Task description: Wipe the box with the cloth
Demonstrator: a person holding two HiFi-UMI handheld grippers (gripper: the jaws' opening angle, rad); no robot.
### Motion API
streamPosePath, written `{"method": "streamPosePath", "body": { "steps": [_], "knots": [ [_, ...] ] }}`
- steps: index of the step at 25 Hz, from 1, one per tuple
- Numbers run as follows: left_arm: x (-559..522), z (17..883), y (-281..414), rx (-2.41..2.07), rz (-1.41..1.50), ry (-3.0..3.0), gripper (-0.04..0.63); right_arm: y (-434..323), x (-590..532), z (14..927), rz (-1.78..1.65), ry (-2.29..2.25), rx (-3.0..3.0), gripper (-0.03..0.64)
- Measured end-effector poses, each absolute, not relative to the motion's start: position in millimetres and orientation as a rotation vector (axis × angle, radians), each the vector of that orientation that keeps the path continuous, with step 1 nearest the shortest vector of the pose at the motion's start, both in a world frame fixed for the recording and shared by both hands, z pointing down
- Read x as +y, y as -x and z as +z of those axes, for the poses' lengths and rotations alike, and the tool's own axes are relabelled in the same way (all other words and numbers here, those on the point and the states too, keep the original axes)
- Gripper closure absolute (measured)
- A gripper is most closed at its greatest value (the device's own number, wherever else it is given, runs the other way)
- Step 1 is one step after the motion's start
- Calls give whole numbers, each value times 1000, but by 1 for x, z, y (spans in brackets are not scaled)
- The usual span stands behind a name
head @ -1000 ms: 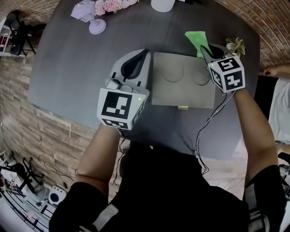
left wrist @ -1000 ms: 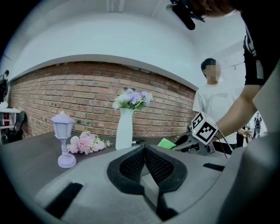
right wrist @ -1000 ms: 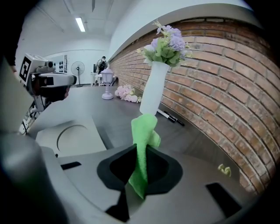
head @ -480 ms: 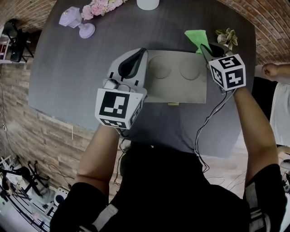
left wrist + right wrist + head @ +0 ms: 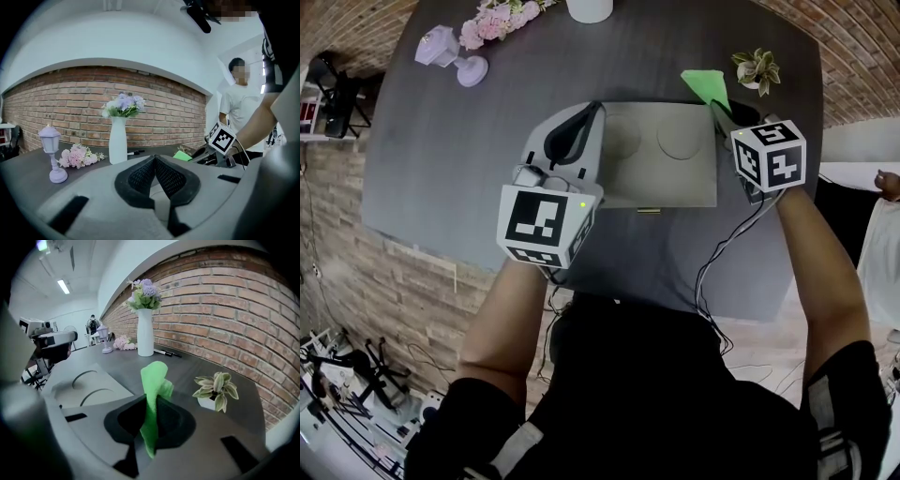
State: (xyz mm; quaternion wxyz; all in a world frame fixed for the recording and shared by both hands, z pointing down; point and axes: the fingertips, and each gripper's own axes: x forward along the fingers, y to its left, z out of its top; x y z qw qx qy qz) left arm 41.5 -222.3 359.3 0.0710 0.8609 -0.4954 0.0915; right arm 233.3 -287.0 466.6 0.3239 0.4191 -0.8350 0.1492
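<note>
A flat grey box [image 5: 661, 173] with two round marks on its lid lies on the dark table [image 5: 441, 159]; it shows at the left in the right gripper view as the box [image 5: 86, 383]. My right gripper [image 5: 719, 110] hovers at the box's far right corner, shut on a bright green cloth [image 5: 706, 85] that sticks up between its pads as the cloth [image 5: 153, 394]. My left gripper [image 5: 592, 111] is over the box's left edge, its jaws shut with nothing between them [image 5: 154, 161].
A lilac lantern [image 5: 445, 53], pink flowers [image 5: 487, 23] and a white vase [image 5: 589, 7] stand at the table's far side. A small potted plant [image 5: 757, 67] sits just beyond the right gripper. A person [image 5: 236, 105] stands at the right.
The view has shifted so the box and table sit lower and more to the left. The right gripper with the cloth stays at the box's far right corner; the left gripper keeps its place.
</note>
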Motion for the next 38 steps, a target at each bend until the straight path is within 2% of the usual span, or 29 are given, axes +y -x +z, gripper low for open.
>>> {"method": "streamPosePath", "body": {
  "steps": [38],
  "knots": [
    [-181, 335, -45, -1400, 281, -2682, 586, -248, -176, 471, 626, -1146, -2157, 578]
  ]
}}
